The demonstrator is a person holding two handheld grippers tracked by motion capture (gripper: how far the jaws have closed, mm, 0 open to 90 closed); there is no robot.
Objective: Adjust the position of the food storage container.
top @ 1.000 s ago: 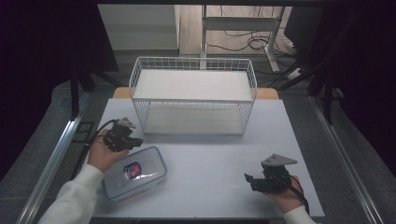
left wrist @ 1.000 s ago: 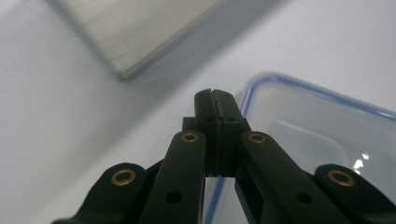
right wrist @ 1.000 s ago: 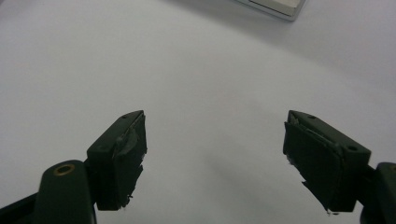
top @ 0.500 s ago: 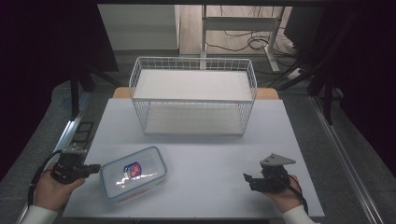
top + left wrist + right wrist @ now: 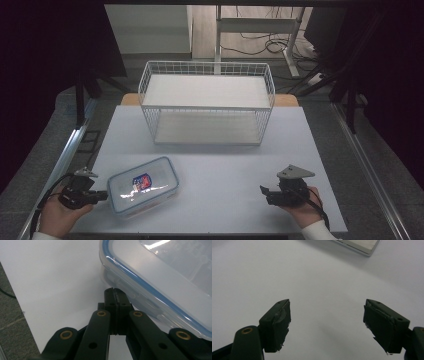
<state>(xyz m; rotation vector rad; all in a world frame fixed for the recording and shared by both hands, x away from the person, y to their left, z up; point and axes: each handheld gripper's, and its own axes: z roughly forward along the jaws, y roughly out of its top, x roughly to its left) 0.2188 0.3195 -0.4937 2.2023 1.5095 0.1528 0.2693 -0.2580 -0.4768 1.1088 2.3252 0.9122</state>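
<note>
Table (image 5: 225, 165) white, wire basket (image 5: 206, 102) at its far side. Clear lidded food container (image 5: 143, 185), blue seal, lay near-left on the table. Left gripper (image 5: 102, 195) had jaws pressed together, empty, tips just beside the container's left wall. Right gripper (image 5: 265, 194) rested near-right, jaws wide apart, empty.

One lidded container (image 5: 143, 186), one wire basket (image 5: 207, 102) (white), two grippers.
</note>
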